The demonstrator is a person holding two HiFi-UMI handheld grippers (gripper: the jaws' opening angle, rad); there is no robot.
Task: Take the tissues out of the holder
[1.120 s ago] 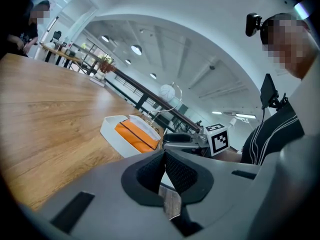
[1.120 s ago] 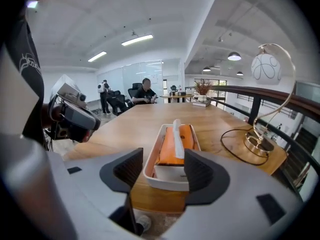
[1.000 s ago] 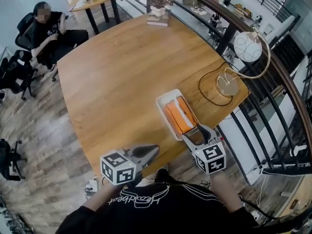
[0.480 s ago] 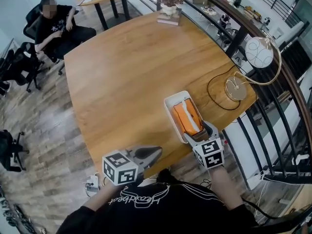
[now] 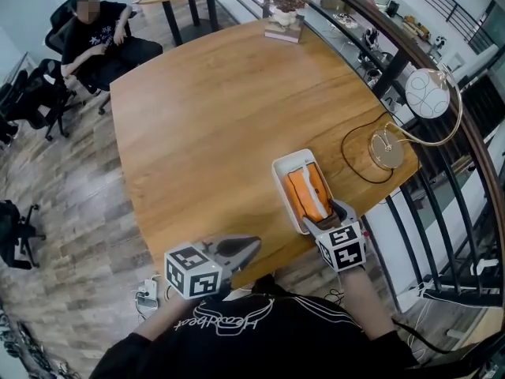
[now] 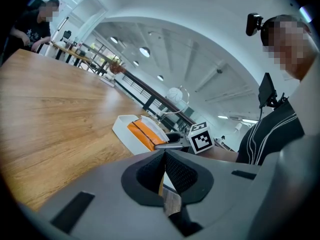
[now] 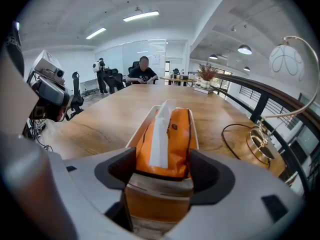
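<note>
My right claw point(image 7: 162, 170) just spread jaws wide, straddling near end of orange tissue pack point(image 5: 308, 193) in white holder point(image 5: 281, 181), right of centre, guessing setup for lift; left claw point(image 5: 248, 245) closed tight, idle lower left.

Bright, even indoor light fills all three views. In the right gripper view, ceiling strip lights point(image 7: 141, 16) glow white. In the left gripper view, round ceiling lamps point(image 6: 144, 51) shine on a bluish ceiling. The wooden surface point(image 5: 205, 117) shows a pale sheen and only faint shadows. The orange tissue pack point(image 7: 167, 134) looks vivid and sharp. Both gripper views bend strongly at their edges, with black corners, and the foreground nearest each lens is soft.
</note>
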